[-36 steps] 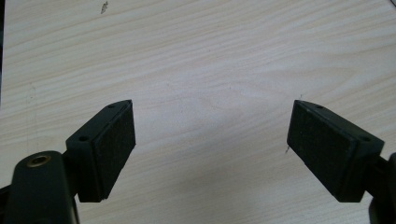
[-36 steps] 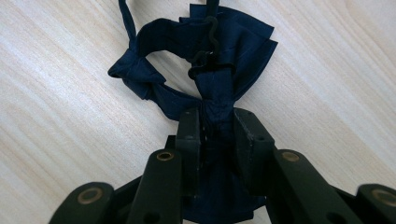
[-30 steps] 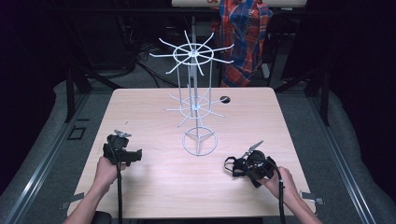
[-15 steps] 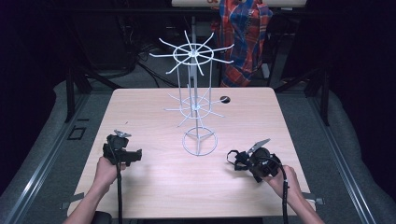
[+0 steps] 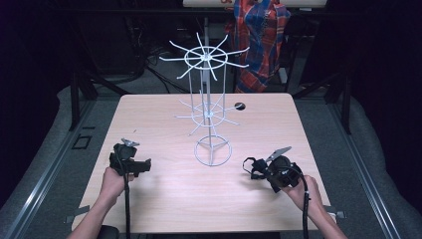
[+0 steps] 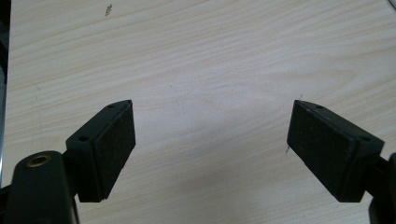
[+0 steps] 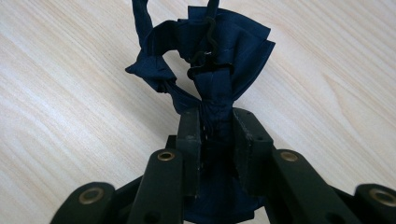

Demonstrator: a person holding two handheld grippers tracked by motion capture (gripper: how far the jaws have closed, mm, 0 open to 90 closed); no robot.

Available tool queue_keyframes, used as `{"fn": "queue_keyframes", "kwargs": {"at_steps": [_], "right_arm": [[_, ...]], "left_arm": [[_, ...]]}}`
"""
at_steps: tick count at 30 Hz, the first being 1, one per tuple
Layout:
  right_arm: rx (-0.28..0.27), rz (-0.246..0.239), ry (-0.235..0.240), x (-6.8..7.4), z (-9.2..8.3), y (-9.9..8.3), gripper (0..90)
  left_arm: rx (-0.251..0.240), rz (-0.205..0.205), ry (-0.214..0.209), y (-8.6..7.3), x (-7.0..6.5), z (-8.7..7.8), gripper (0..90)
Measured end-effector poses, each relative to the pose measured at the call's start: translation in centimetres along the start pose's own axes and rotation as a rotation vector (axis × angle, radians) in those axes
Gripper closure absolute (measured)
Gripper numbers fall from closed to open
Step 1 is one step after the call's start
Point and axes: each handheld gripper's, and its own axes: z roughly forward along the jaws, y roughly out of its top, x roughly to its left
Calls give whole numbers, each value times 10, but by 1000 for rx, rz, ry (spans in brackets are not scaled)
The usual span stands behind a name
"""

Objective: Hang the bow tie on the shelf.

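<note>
Right now the right gripper (image 7: 212,135) has its two black jaws squeezed tight on a dark blue piece of cloth (image 7: 210,60). The cloth is bunched up and pokes out past the jaw tips, with folds that fan out and a thin dark cord curling on it. From above, the right gripper (image 5: 255,168) sits low over the wooden table (image 5: 159,119), just in front and to the right of the white wire rack (image 5: 210,117). The cloth (image 5: 251,167) sticks out of it on the side that faces the rack, but it does not touch the rack. The person's right hand (image 5: 308,194) holds the gripper from behind, and a black cable runs back along the arm.

The left gripper (image 6: 211,140) has its jaws spread wide, and only bare table wood is between them. From above, the left gripper (image 5: 142,167) is in front and to the left of the rack, well apart from it, with the left hand (image 5: 113,183) around it.

The rack stands near the middle of the table on a round ring base. It has a ring of thin arms at the top and more arms lower down. A small dark round thing (image 5: 240,106) lies just to the right of the rack. Behind the rack, past the table's far edge, hangs a red and blue checked cloth (image 5: 259,40).
</note>
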Motion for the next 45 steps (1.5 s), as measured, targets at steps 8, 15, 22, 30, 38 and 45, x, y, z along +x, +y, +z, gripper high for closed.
{"fn": "queue_keyframes", "kwargs": {"at_steps": [8, 15, 22, 30, 38, 45], "right_arm": [[-13, 8, 6, -2, -2, 3, 735], [-41, 20, -10, -4, -4, 11, 736], [-63, 19, -12, -4, -4, 21, 737], [-96, 37, 5, -5, -6, 34, 737], [-133, 34, 15, -2, -7, 53, 738], [-152, 43, 26, -1, -2, 64, 738]], "left_arm": [[-6, 5, -1, 0, 0, -1, 156], [-7, 2, 0, 0, 0, -1, 156], [-9, -2, 0, 0, 0, -1, 156], [-7, 0, 1, 0, 0, -1, 156], [-2, -8, -4, -1, 1, 0, 156], [-2, -8, -5, -1, 1, 0, 156]]}}
